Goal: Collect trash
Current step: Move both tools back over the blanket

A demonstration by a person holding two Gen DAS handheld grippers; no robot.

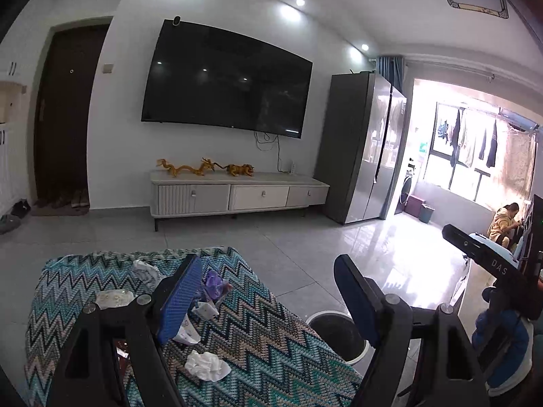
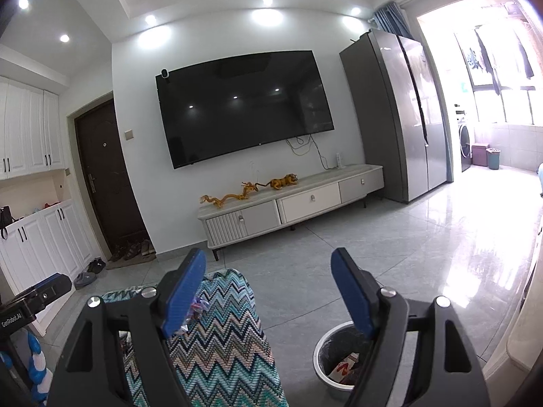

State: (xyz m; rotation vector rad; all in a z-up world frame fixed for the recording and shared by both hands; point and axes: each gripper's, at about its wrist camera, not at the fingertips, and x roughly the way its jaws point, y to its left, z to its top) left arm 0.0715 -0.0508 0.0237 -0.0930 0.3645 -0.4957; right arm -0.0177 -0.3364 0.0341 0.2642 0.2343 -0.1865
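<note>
Trash: white tissue wad [image 1: 207, 365] lies lower centre on the zigzag cloth [image 1: 271, 332], w/ wrappers above it. Your left gripper [image 1: 268, 295] is spread, nothing between. Right view: right gripper [image 2: 268, 291] spread, empty; bin [image 2: 331, 356] lower right, beside the cloth for short drops.
</note>
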